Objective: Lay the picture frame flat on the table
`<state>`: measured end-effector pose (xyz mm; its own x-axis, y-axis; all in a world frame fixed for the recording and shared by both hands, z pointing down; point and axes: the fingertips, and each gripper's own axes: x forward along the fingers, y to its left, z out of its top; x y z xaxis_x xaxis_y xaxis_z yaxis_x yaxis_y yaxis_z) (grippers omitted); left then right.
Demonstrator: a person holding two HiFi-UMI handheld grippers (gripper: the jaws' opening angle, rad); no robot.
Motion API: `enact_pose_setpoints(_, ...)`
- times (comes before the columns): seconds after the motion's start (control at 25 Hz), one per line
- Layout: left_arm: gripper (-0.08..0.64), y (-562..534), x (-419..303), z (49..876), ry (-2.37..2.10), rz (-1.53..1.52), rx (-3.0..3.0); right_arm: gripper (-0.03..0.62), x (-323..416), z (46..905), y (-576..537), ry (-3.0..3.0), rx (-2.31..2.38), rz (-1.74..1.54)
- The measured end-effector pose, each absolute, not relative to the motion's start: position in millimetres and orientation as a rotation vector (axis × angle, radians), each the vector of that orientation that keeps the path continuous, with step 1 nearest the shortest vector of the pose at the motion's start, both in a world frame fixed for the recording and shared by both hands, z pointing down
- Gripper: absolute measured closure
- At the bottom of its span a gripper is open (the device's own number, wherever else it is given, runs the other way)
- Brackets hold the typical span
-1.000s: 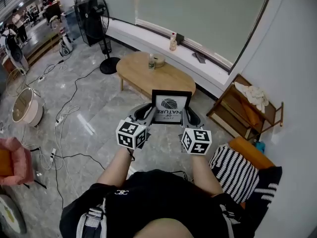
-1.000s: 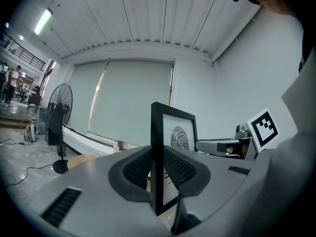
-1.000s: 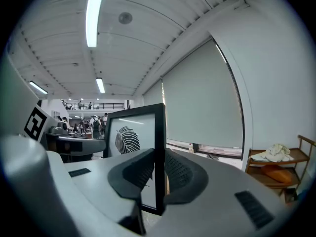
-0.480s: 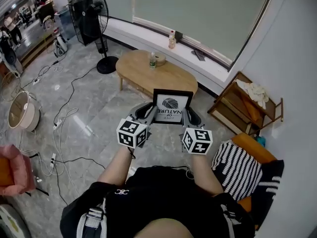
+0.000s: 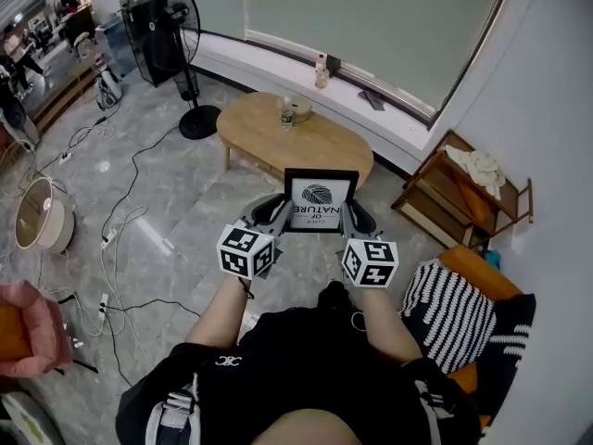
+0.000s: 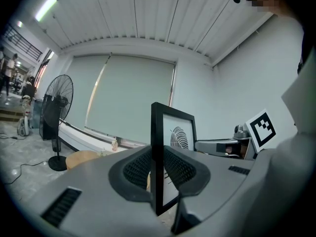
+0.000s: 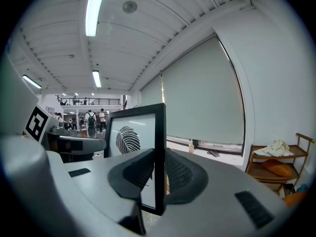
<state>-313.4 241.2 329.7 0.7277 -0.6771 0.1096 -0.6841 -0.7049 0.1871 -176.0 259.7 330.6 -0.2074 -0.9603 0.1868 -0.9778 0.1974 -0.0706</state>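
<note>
A black picture frame [image 5: 320, 200] with a leaf print is held in the air between both grippers, upright and facing me. My left gripper [image 5: 275, 213] is shut on its left edge and my right gripper [image 5: 350, 215] on its right edge. In the left gripper view the picture frame [image 6: 168, 154] stands edge-on, clamped between the ribbed pads [image 6: 137, 169]. The right gripper view shows the picture frame [image 7: 143, 152] pinched the same way. The oval wooden table [image 5: 315, 146] lies beyond and below the frame.
A bottle [image 5: 285, 113] and a small round object [image 5: 298, 111] stand at the table's far left end. A standing fan [image 5: 167, 40] is at the left, cables [image 5: 120, 230] trail over the floor, and a wooden shelf [image 5: 463, 197] and striped cushion [image 5: 449, 313] are at the right.
The view has shifted slightly closer to the table. The frame stays clamped between both grippers in the same pose.
</note>
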Motion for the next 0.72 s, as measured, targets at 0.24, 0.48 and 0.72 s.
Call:
enact_pose_setpoints(0.24,0.471,203,-297,335,-1.097,0.077,2.719,0.509,-160,337,219,-2.379,1.899,0.280)
enact_pose_setpoints(0.48,0.471,125,-267,345,-1.139,0.103,2.692,0.509,-129,347,135,-2.412,1.858,0.296)
enact_pose_setpoints(0.72,0.471,7,-205,346,-1.174,0.139,2.673,0.509,-66,353,14,-2.437,1.815,0.322)
